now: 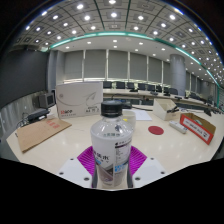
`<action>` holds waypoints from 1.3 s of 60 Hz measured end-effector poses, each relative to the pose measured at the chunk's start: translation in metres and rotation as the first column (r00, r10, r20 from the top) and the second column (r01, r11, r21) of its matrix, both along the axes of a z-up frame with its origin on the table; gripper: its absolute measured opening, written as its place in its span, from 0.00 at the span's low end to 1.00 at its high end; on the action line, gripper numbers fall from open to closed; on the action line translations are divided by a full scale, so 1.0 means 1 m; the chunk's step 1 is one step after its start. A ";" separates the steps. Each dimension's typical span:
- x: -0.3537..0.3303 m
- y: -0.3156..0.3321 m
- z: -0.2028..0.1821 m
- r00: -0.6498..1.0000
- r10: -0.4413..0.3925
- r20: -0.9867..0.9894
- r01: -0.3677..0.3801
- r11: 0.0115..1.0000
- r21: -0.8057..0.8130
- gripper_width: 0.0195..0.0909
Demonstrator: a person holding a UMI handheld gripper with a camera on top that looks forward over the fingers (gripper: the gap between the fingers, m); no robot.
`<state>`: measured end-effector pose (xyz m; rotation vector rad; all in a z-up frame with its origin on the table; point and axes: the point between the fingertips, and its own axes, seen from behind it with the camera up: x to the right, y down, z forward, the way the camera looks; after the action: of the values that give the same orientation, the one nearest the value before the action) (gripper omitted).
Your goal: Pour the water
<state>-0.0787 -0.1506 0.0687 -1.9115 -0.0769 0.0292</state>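
A clear plastic water bottle with a black cap and a white label stands upright between my fingers. My gripper is shut on it, and the magenta pads press against its lower body on both sides. The bottle's base is hidden between the fingers. Just beyond the bottle, slightly to its right, a pale translucent cup stands on the white table.
A flat cardboard sheet lies on the table to the left, with a white box behind it. A red disc and a red-and-white box lie to the right. Desks and windows fill the room beyond.
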 end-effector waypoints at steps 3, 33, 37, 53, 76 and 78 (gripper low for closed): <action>-0.007 0.000 0.007 1.000 0.022 0.008 -0.022 1.000 -0.006 0.27; -0.105 0.129 0.177 0.510 0.079 -0.856 -0.086 0.995 0.041 0.27; -0.104 0.155 0.185 0.301 0.041 -0.953 -0.082 0.996 0.017 0.27; -0.072 0.235 0.140 -0.289 -0.136 -0.948 -0.073 0.990 -0.120 0.27; -0.066 0.253 0.105 -0.268 -0.223 -0.937 -0.141 0.971 -0.191 0.27; -0.065 0.252 0.110 -0.184 -0.202 -0.962 -0.142 0.974 -0.177 0.26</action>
<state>-0.1434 0.1014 0.1785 -1.5135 1.1783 1.6638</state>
